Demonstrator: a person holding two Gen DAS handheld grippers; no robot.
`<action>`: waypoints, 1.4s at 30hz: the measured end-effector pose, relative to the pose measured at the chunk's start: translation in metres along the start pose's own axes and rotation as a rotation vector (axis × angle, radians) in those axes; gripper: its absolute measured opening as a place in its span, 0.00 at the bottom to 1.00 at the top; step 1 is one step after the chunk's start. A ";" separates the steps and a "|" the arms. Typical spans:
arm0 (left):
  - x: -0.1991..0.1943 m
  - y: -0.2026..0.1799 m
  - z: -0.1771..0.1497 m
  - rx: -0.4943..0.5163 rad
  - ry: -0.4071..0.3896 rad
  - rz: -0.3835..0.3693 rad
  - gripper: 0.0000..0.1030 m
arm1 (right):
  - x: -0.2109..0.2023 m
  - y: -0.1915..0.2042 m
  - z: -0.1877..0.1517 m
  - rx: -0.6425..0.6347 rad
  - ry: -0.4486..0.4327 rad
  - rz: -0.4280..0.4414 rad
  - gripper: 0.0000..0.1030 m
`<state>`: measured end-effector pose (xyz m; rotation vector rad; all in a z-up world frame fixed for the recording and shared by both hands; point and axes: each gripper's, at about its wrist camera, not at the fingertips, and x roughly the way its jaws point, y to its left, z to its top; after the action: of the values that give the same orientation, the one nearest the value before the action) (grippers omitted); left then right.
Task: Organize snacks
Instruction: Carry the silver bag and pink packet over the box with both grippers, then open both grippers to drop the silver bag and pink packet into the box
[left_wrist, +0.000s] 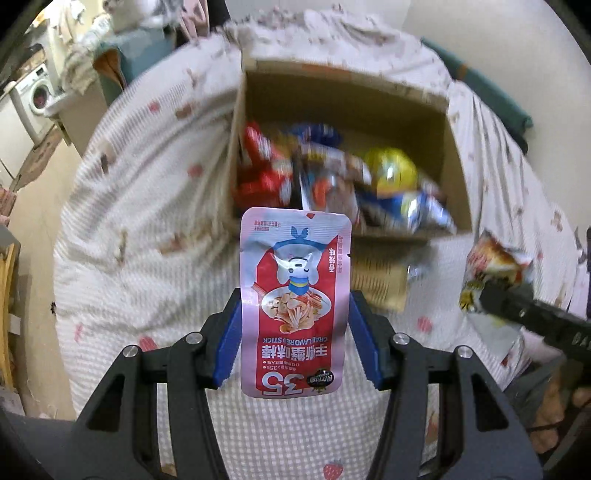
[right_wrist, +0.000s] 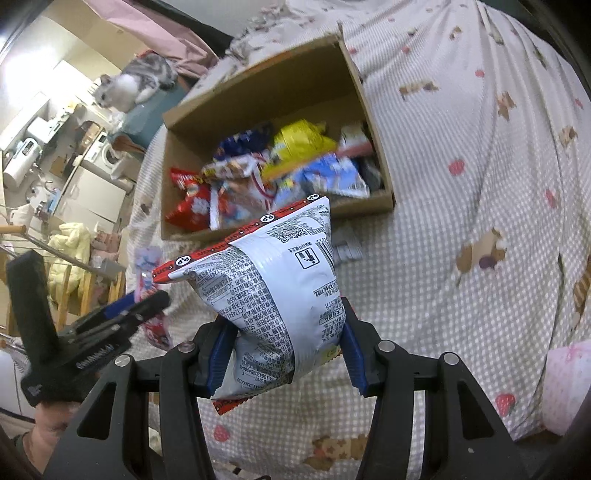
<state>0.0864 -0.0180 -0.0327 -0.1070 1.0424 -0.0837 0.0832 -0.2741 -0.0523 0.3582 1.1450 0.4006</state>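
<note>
Two packets in hand: one per gripper, both lifted above a bed with a strawberry-and-bear quilt.
Left gripper: part-closed, blue pads pinching the edges of a flat pink crab-flavoured-stick pouch, which hangs at the picture's 6 o'clock.
Right gripper: part-closed, squeezing a puffed white snack bag low on its body.
Handling: both look light, soft and slick; the puffed bag likely holds crushable contents, so grip the sealed edges.
Cardboard box: one, at 12 o'clock, open, holding a heap of packets, roughly eight, blurred.
Cat: one, at 10 o'clock.
</note>
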 end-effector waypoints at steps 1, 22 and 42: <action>-0.003 0.001 0.007 0.001 -0.012 -0.003 0.50 | -0.001 0.001 0.004 -0.010 -0.008 -0.002 0.53; 0.031 -0.019 0.129 0.058 -0.137 0.000 0.50 | 0.007 0.002 0.090 -0.089 -0.160 -0.004 0.53; 0.075 -0.008 0.146 0.003 -0.153 -0.040 0.50 | 0.055 -0.006 0.141 -0.080 -0.165 -0.008 0.53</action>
<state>0.2504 -0.0274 -0.0232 -0.1296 0.8878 -0.1111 0.2344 -0.2624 -0.0470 0.3108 0.9670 0.4011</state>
